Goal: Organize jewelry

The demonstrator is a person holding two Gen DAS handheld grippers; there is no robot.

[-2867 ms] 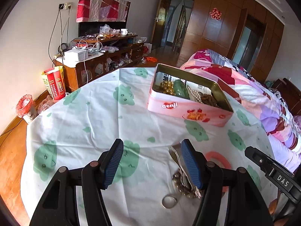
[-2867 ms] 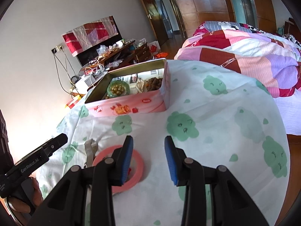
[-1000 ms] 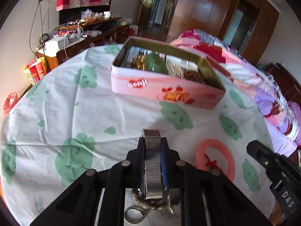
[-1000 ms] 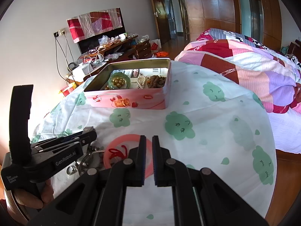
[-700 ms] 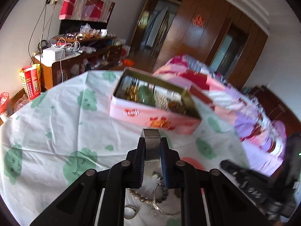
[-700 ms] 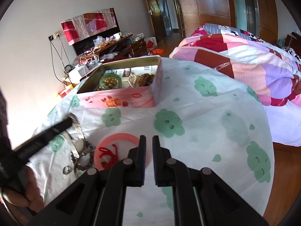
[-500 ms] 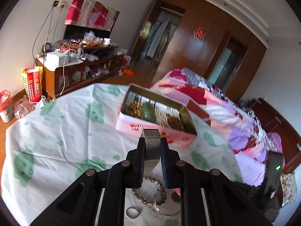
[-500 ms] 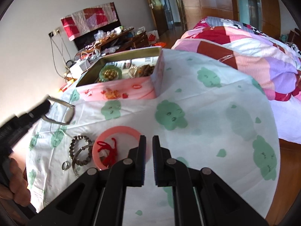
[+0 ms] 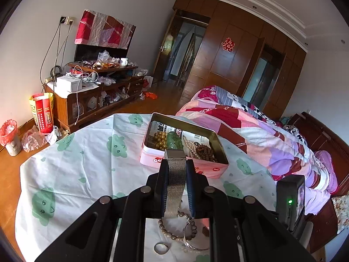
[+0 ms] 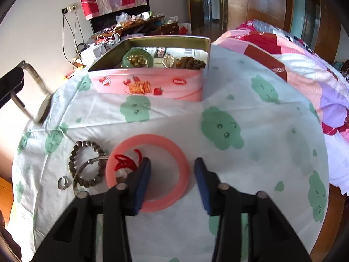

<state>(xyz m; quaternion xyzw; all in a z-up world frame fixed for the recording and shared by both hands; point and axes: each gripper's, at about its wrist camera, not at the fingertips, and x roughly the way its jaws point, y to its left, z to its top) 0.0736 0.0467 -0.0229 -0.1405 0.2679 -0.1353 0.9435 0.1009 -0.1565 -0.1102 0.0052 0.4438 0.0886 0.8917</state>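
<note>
My right claw (image 10: 172, 180) is opening, empty, straddling the near right rim of the pink bangle (image 10: 148, 172) lying flat on the table. My left claw (image 9: 176, 175) clamps a mesh watch strap (image 9: 174, 187), the tin (image 9: 185, 152) straight ahead.

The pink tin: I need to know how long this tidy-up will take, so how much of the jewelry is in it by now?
Done: the pink tin already holds several bead strands and a green piece. In hand: the left tongs are shut on a mesh watch band, lifted off the table. The right tongs are opening over the pink bangle, not gripping it. Left: that bangle, the bead bracelet, the silver bangle and the ring.
</note>
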